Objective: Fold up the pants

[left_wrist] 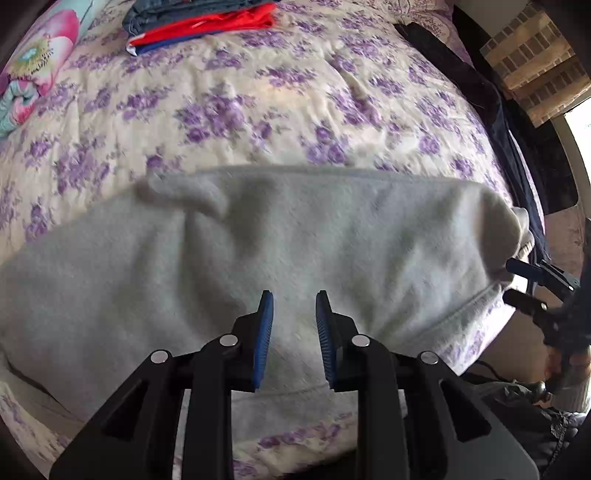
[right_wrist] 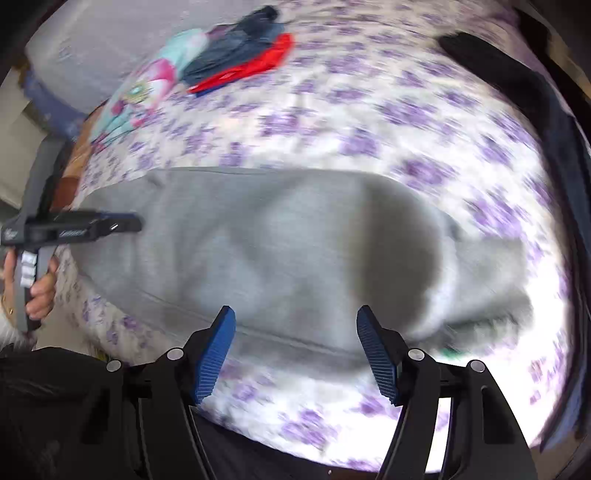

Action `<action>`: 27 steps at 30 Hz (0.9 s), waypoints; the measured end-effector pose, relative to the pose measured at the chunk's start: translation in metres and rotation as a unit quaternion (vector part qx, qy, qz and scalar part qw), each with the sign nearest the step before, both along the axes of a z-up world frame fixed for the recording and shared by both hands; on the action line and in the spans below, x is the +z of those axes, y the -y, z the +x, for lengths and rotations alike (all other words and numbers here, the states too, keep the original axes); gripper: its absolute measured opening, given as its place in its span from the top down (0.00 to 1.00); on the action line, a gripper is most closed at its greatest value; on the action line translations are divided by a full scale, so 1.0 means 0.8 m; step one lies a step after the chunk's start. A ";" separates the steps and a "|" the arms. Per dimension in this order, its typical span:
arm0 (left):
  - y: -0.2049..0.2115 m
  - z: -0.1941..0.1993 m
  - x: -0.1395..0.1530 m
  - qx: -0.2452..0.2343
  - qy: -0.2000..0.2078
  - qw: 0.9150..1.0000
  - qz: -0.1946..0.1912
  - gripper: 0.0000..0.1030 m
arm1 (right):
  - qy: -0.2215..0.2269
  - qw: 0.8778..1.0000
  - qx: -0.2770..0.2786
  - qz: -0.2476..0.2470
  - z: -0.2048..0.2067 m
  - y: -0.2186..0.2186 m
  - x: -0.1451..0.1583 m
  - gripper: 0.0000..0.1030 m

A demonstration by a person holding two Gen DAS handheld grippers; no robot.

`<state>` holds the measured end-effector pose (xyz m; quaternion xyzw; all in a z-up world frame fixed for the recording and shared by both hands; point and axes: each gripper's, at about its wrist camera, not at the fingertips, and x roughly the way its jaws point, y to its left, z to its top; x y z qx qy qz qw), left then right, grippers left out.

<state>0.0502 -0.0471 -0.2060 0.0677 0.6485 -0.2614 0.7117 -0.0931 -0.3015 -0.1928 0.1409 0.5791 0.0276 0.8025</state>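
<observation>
Light grey sweatpants [left_wrist: 258, 258] lie spread across the floral bedspread [left_wrist: 258, 110], folded lengthwise; they also show in the right wrist view [right_wrist: 258, 251]. My left gripper [left_wrist: 294, 306] hovers over the pants near the front edge, its blue pads apart and nothing between them. It also shows from the side in the right wrist view [right_wrist: 122, 225], at the pants' left end. My right gripper [right_wrist: 295, 321] is wide open and empty above the pants' near edge. In the left wrist view it [left_wrist: 517, 280] sits at the pants' right end, fingers apart.
A stack of folded clothes, red [left_wrist: 207, 26] and dark blue, lies at the far side of the bed, beside a flowered pillow [left_wrist: 33, 66]. A dark garment [left_wrist: 461, 81] runs along the bed's right edge. The right wrist view is blurred by motion.
</observation>
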 end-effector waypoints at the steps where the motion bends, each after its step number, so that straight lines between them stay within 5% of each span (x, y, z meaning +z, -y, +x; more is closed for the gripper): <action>1: 0.006 -0.010 -0.009 -0.003 -0.010 1.000 0.000 0.78 | -0.001 0.999 -0.035 0.003 -0.019 0.024 -0.002 0.34; 4: 0.029 -0.034 -0.045 -0.025 -0.032 0.999 0.027 0.78 | 0.005 0.989 -0.129 0.071 -0.072 0.081 -0.018 0.33; 6: 0.045 -0.047 -0.059 -0.048 -0.003 0.997 0.058 0.76 | -0.006 0.980 -0.165 0.112 -0.085 0.100 -0.045 0.33; 11: 0.055 -0.049 -0.055 -0.045 -0.004 0.997 0.058 0.72 | 0.039 0.963 -0.184 0.193 -0.057 0.112 -0.089 0.34; 14: 0.055 -0.052 -0.040 -0.040 -0.012 0.998 0.043 0.72 | 0.056 0.958 -0.207 0.191 -0.032 0.120 -0.102 0.34; 17: 0.069 -0.056 -0.011 -0.051 -0.003 0.999 0.007 0.72 | 0.068 0.957 -0.211 0.185 -0.024 0.125 -0.096 0.69; 22: 0.129 -0.033 0.006 -0.054 -0.002 0.997 -0.052 0.72 | 0.048 0.980 -0.162 0.103 -0.009 0.103 -0.069 0.70; 27: 0.193 -0.025 -0.019 -0.060 -0.025 0.993 -0.096 0.72 | 0.029 0.984 -0.152 0.088 -0.002 0.101 -0.059 0.69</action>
